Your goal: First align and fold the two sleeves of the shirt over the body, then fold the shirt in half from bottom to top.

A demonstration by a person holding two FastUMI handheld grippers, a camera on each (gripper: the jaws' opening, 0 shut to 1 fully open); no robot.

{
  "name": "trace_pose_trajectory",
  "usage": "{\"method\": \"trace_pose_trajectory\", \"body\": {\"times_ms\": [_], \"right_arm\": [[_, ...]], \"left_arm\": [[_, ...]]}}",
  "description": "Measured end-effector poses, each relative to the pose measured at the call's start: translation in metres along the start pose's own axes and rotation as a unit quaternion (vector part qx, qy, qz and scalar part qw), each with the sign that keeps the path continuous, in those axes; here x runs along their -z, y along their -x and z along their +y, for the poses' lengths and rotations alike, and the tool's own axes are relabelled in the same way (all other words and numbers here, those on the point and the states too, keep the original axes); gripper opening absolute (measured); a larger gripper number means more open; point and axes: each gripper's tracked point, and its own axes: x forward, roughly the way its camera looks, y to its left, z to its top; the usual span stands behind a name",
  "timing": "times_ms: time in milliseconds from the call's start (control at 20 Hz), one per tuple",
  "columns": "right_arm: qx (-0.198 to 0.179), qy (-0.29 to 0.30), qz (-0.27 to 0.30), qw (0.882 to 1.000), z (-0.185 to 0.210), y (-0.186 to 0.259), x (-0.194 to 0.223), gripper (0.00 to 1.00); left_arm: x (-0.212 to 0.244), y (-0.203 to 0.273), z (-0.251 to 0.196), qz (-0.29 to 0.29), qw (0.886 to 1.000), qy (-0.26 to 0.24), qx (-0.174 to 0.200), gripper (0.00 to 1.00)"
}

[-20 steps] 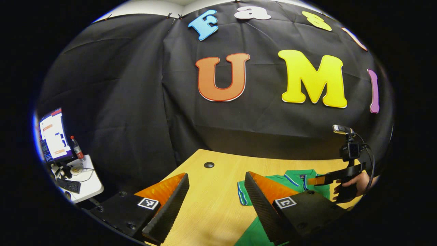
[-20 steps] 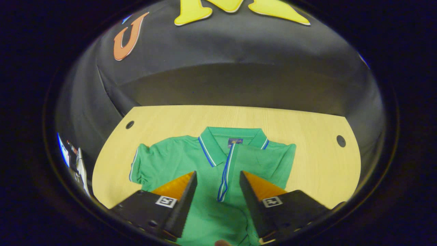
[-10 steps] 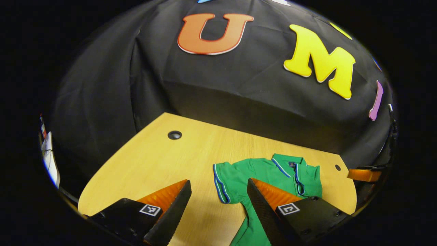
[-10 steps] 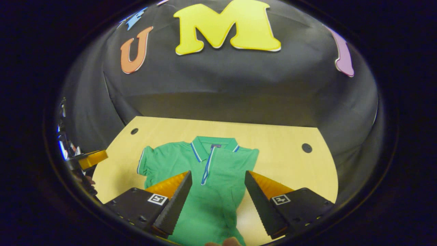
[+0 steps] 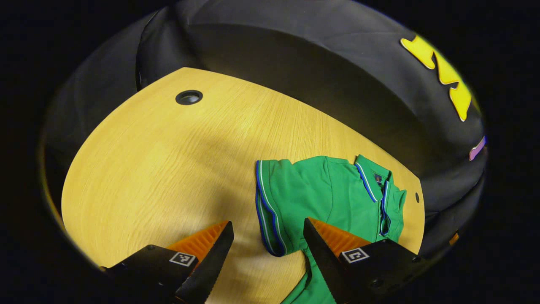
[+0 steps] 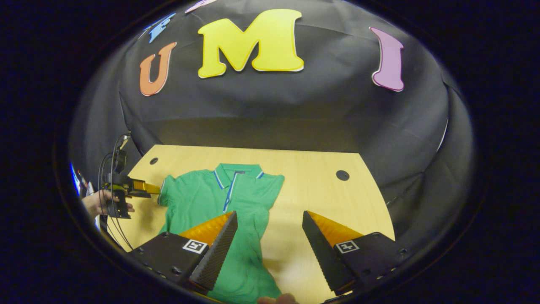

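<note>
The left gripper (image 5: 265, 257) has dipped down toward the shirt (image 5: 329, 198), which lies flat on the table (image 5: 160, 169). Both grippers are spread wide and hold nothing; the right gripper (image 6: 270, 249) hangs over the shirt's right side. I think the left one should pinch the sleeve (image 5: 274, 207) by its striped edge and lay it over the shirt's middle.

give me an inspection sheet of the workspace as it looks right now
surface: light wooden table with round cable holes, bare apart from the shirt
job's things: green polo shirt lies flat, collar toward the wall; one sleeve already folded over the body, the other sleeve spread out flat
clutter: nothing seen
grippers: left claw open, its fingers either side of the spread sleeve's cuff, contact cannot be told; right claw open above the shirt's lower part, holding nothing
cables: black cables loop from the left claw's handle, off the table
surroundings: black cloth wall behind the table; a hand holds the left claw
</note>
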Motion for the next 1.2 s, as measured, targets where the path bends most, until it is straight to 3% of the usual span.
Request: {"method": "trace_pose_trajectory", "body": {"times_ms": [350, 450, 500, 600, 700, 750, 800, 1200], "right_arm": [[0.019, -0.033, 0.023, 0.999, -0.017, 0.005, 0.026, 0.93], [0.020, -0.032, 0.028, 0.999, -0.017, 0.004, 0.032, 0.95], [0.018, -0.036, 0.032, 0.999, -0.015, 0.004, 0.034, 0.95], [0.017, -0.049, 0.039, 0.998, -0.013, 0.003, 0.038, 0.94], [0.020, -0.059, 0.043, 0.997, -0.014, 0.000, 0.041, 0.95], [0.023, -0.062, 0.044, 0.997, -0.017, -0.001, 0.043, 0.94], [0.024, -0.068, 0.046, 0.996, -0.018, -0.002, 0.043, 0.94], [0.051, -0.103, 0.036, 0.993, -0.046, 0.004, 0.043, 0.94]], "left_arm": [[0.002, -0.022, -0.011, 0.033, 0.998, -0.037, -0.037, 1.00], [0.002, -0.024, -0.019, 0.038, 0.998, -0.039, -0.038, 0.92], [0.004, -0.029, -0.017, 0.040, 0.997, -0.044, -0.047, 0.95], [0.005, -0.030, -0.016, 0.048, 0.995, -0.054, -0.063, 0.59], [0.009, -0.030, -0.020, 0.061, 0.995, -0.061, -0.058, 0.40], [0.012, -0.030, -0.023, 0.067, 0.994, -0.064, -0.054, 0.54], [0.012, -0.030, -0.022, 0.070, 0.994, -0.066, -0.055, 0.30], [0.002, -0.021, -0.030, 0.061, 0.990, -0.094, -0.081, 0.07]]}}
